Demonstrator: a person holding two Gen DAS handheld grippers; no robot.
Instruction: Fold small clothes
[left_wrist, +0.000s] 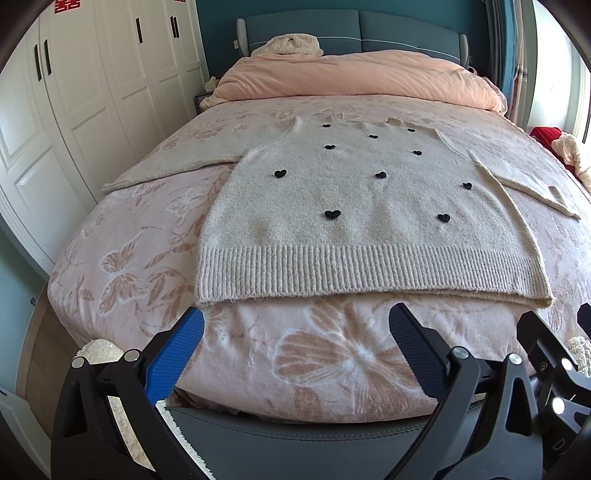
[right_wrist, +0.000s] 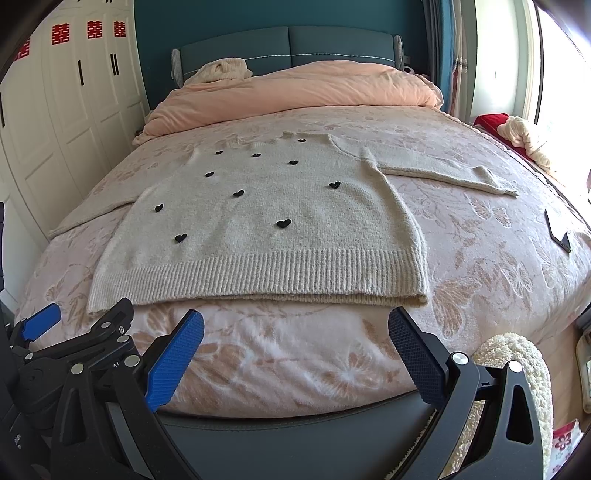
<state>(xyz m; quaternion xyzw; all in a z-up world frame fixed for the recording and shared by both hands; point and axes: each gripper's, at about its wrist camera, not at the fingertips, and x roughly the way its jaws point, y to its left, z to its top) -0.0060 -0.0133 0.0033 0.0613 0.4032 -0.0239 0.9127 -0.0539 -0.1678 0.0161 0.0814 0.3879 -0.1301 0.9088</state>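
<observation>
A cream knit sweater (left_wrist: 362, 206) with small black hearts lies flat on the bed, face up, ribbed hem toward me, both sleeves spread out to the sides. It also shows in the right wrist view (right_wrist: 266, 229). My left gripper (left_wrist: 295, 328) is open and empty, hovering over the bed's foot just short of the hem. My right gripper (right_wrist: 295, 328) is open and empty, also just short of the hem, toward its right half. The left gripper's fingers (right_wrist: 40, 325) show at the left of the right wrist view.
The bed has a pink butterfly-print cover (left_wrist: 258, 354) and a rolled peach duvet (left_wrist: 351, 81) at the headboard. White wardrobes (left_wrist: 74, 110) stand left. A dark phone (right_wrist: 557, 229) lies on the bed's right side. A cream garment on red cloth (right_wrist: 521, 136) sits by the window.
</observation>
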